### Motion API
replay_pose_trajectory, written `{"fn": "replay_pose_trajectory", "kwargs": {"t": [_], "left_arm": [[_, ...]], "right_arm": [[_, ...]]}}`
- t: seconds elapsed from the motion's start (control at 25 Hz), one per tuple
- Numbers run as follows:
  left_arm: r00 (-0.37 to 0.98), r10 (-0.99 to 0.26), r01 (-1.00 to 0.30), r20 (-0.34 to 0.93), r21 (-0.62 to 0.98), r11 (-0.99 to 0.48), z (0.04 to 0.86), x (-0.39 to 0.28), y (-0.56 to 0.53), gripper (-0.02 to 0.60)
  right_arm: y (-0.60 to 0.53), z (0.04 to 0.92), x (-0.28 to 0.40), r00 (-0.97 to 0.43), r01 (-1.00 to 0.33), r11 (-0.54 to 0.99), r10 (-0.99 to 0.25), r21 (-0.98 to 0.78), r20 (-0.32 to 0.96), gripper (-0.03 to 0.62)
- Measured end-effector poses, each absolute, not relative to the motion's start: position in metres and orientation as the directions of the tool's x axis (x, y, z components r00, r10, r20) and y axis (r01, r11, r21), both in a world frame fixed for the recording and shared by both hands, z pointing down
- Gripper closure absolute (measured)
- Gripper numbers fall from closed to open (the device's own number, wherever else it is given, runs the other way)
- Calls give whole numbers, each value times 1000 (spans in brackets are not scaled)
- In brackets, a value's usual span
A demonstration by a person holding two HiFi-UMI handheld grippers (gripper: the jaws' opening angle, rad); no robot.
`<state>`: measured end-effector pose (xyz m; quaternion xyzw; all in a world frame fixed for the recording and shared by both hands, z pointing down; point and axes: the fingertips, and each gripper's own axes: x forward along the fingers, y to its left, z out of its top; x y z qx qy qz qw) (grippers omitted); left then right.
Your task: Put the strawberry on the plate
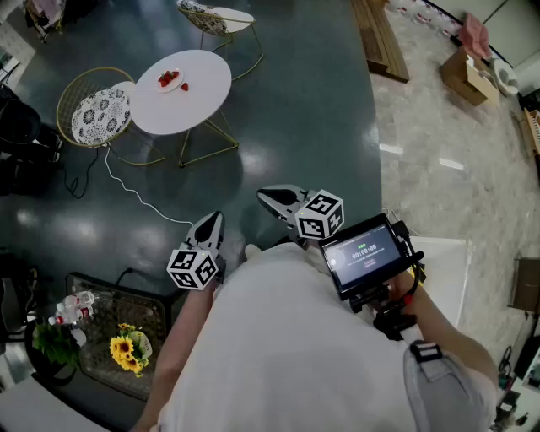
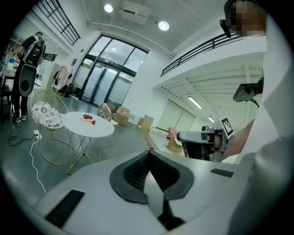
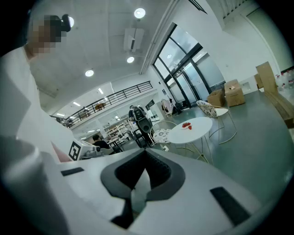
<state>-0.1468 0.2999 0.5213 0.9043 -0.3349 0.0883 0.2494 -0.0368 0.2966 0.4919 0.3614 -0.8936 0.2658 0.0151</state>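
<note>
Far ahead stands a round white table [image 1: 190, 101] with a small plate [image 1: 168, 80] holding red strawberries. One loose strawberry [image 1: 184, 86] lies on the tabletop just right of the plate. The left gripper view shows the plate [image 2: 87, 117] and the loose strawberry [image 2: 93, 122]; so does the right gripper view, with the plate [image 3: 185, 125] and the strawberry [image 3: 189, 127]. My left gripper [image 1: 214, 219] and right gripper [image 1: 264, 196] are held close to my body, well short of the table. Both are shut and hold nothing.
A gold wire chair [image 1: 94, 114] with a patterned cushion stands left of the table, and another chair [image 1: 218, 18] behind it. A white cable [image 1: 135, 192] trails across the dark floor. Yellow flowers [image 1: 126, 350] stand at lower left. Cardboard boxes [image 1: 469, 74] and planks [image 1: 381, 38] lie at the right.
</note>
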Motion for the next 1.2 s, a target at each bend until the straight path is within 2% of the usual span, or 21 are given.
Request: {"fn": "replay_pose_trajectory", "kwargs": {"t": [1.2], "left_arm": [[684, -623, -729, 379, 334, -598, 516, -103, 319, 575]], "right_arm": [[308, 495, 14, -752, -641, 590, -610, -490, 250, 588]]}}
